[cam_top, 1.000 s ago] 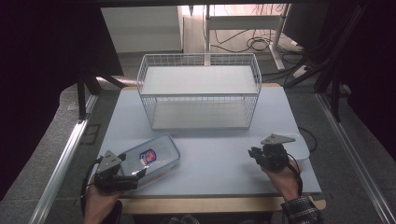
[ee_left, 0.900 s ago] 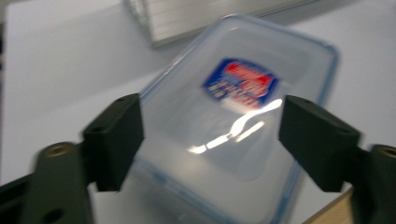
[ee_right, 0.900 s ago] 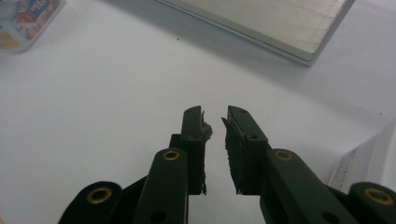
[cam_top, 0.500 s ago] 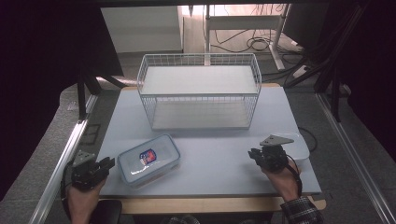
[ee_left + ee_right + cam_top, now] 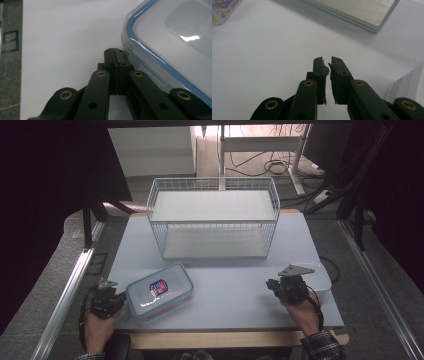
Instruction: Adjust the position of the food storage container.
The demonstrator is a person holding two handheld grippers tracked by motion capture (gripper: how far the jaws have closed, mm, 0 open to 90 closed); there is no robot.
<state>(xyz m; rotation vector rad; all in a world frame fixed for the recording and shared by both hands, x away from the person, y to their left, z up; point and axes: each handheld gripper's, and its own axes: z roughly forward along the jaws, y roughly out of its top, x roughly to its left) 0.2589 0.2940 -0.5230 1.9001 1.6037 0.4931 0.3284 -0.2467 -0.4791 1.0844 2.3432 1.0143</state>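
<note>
Just left of the lidded food container [image 5: 159,291], which lies well in front of the wire basket [image 5: 214,218], your left gripper [image 5: 115,51] has just clenched empty, so reopen it to grasp the container's rim.

Wire basket [image 5: 213,217] stands at table's [image 5: 225,285] twelve o'clock, far edge. Lidded container [image 5: 159,291] lies at seven o'clock, near edge. Left gripper [image 5: 106,301] just beside it, at its nine o'clock. Right gripper [image 5: 287,287] at table's four o'clock, well apart from container.
</note>
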